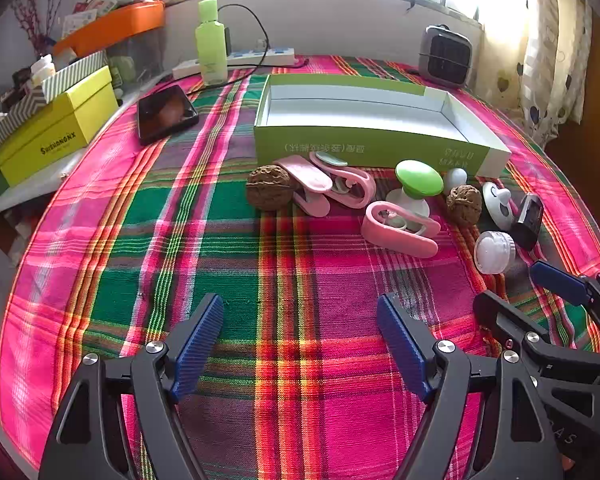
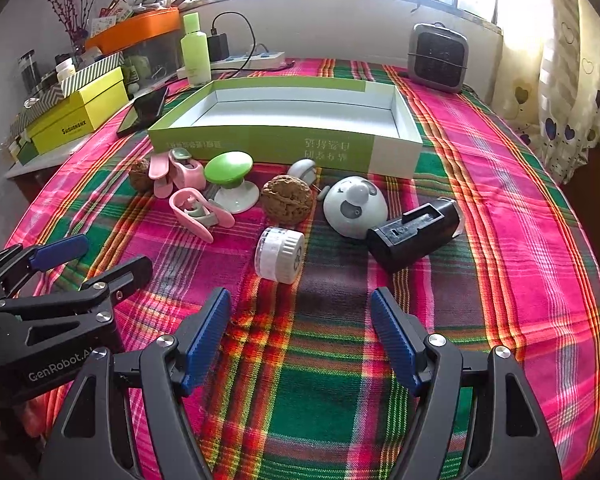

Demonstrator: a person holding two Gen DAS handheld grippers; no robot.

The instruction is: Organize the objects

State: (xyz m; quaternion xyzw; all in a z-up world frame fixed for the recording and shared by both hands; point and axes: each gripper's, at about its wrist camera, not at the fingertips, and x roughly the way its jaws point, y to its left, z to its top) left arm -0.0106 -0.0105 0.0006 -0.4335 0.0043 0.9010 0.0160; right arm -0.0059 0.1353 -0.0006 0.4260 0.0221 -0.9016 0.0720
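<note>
An empty green and white box (image 1: 364, 152) (image 2: 260, 144) sits on the plaid cloth. In front of it lie two walnuts (image 1: 269, 187) (image 2: 287, 199), pink clips (image 1: 400, 229) (image 2: 192, 210), a green-topped knob (image 1: 418, 181) (image 2: 229, 172), a white round jar (image 1: 494, 251) (image 2: 280, 255), a white round gadget (image 2: 354, 206) and a black holder (image 2: 414, 230). My left gripper (image 1: 300, 314) is open and empty, well short of the objects. My right gripper (image 2: 302, 308) is open and empty, just before the white jar. Each gripper shows at the other view's edge.
A phone (image 1: 166, 114), a green bottle (image 1: 211, 42), a power strip (image 1: 260, 58) and a grey heater (image 1: 444, 56) stand behind the box. Yellow (image 1: 56, 136) and orange boxes (image 1: 112, 28) are stacked at the left. Curtains (image 2: 560, 100) hang at the right.
</note>
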